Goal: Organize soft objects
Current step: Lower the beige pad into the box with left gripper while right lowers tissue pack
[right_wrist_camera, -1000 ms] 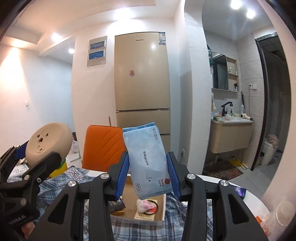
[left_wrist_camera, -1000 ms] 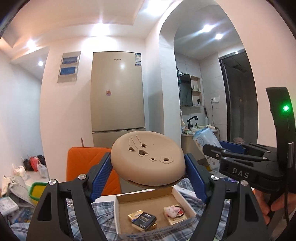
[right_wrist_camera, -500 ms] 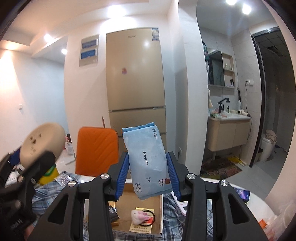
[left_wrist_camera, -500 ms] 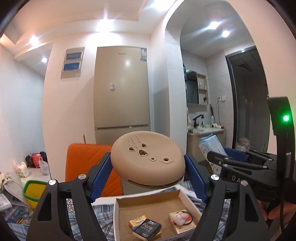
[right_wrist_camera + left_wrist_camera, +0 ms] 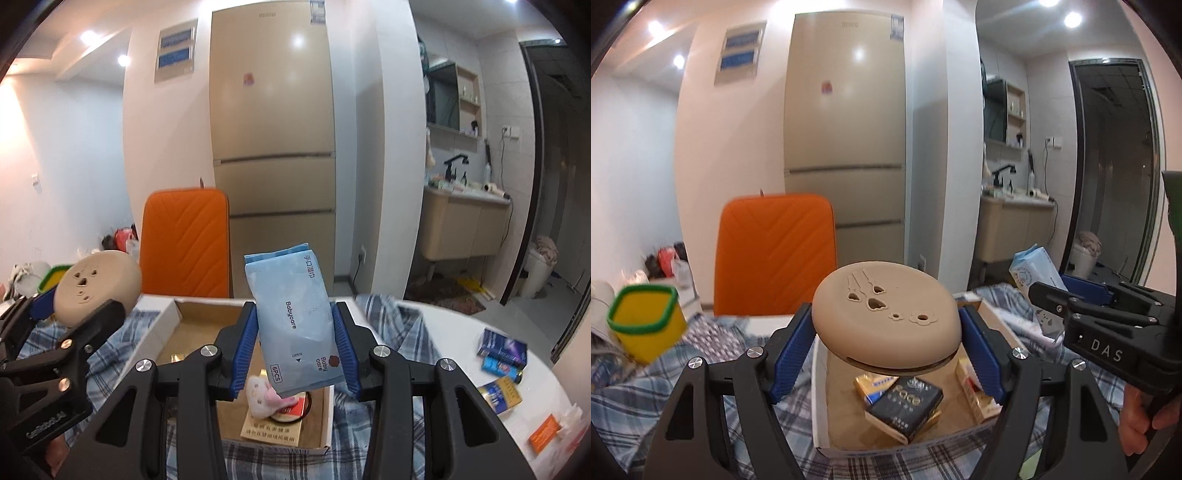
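My left gripper (image 5: pixel 886 347) is shut on a round beige soft cushion (image 5: pixel 886 317) and holds it above an open cardboard box (image 5: pixel 820 398) on the plaid cloth. My right gripper (image 5: pixel 295 343) is shut on a light blue Babycare wipes pack (image 5: pixel 295 321), held upright above the same box (image 5: pixel 170 325). The box holds a black packet (image 5: pixel 905 406), a yellow packet (image 5: pixel 871 386) and a small pink plush on a card (image 5: pixel 262 397). The cushion also shows at the left of the right wrist view (image 5: pixel 98 284). The wipes pack shows at the right of the left wrist view (image 5: pixel 1034 269).
An orange chair back (image 5: pixel 775 254) stands behind the table. A yellow cup with a green rim (image 5: pixel 646 325) sits at the left. Blue, yellow and orange small boxes (image 5: pixel 498 369) lie on the white table at the right. A fridge (image 5: pixel 273 147) stands behind.
Both grippers have moved forward and tilted down over the box, which now shows closer. Each still holds its object.
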Motion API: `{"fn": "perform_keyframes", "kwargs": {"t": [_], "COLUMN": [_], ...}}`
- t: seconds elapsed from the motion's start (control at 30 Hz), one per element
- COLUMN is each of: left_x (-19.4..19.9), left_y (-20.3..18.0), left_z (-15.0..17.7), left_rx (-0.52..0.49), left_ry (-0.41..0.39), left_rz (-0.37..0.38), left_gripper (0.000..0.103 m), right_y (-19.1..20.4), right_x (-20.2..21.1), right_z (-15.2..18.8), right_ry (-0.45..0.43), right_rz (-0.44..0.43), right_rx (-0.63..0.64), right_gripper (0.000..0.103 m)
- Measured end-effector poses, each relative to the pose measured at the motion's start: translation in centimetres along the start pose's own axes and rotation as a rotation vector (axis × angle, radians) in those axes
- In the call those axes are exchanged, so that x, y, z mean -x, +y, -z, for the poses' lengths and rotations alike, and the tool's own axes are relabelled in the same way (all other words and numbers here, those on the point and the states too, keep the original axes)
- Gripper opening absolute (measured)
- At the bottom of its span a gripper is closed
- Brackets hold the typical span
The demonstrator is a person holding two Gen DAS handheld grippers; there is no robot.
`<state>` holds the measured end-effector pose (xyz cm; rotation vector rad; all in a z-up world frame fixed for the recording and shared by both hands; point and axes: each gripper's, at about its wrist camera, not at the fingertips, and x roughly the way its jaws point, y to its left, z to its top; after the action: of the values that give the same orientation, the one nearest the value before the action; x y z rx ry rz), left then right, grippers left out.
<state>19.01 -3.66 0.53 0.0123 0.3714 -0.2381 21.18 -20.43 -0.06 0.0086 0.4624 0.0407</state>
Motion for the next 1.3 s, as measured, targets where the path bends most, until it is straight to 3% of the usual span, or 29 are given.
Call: {"fn": "perform_keyframes", "kwargs": {"t": [0.4, 0.6, 1.0, 1.07, 1.17, 1.3], "left_x": [-4.2, -4.1, -5.1, -5.4, -5.2, -4.2], "left_y": [0.6, 0.3, 0.2, 0.3, 0.5, 0.7], "left_z": [2.0, 2.5, 2.6, 2.7, 2.7, 2.3], "left_rx": [0.054, 0.042, 0.034, 0.041, 0.053, 0.054], "left_ry": [0.243, 0.251, 0.281, 0.292, 0.281, 0.224], "left_rz": [-0.006, -0.001, 0.012, 0.007, 0.008, 0.006], "left_gripper": [0.076, 0.076, 0.079, 0.080, 0.086, 0.098], "right_y": [0.3, 0.2, 0.8, 0.7, 0.6, 0.4], "right_x": [-5.3, -6.2, -6.2, -6.4, -6.5, -6.4], "right_z": [2.6, 3.3, 3.6, 3.6, 3.7, 3.6], "right_ry": [0.178, 0.228, 0.245, 0.254, 0.251, 0.245], "right_rz": [-0.071, -0.120, -0.127, -0.127, -0.108, -0.102], "right_rx": [0.026, -0.004, 0.011, 0.007, -0.004, -0.010], "right_gripper": [0.043, 0.043, 0.043, 0.048, 0.069, 0.071]}}
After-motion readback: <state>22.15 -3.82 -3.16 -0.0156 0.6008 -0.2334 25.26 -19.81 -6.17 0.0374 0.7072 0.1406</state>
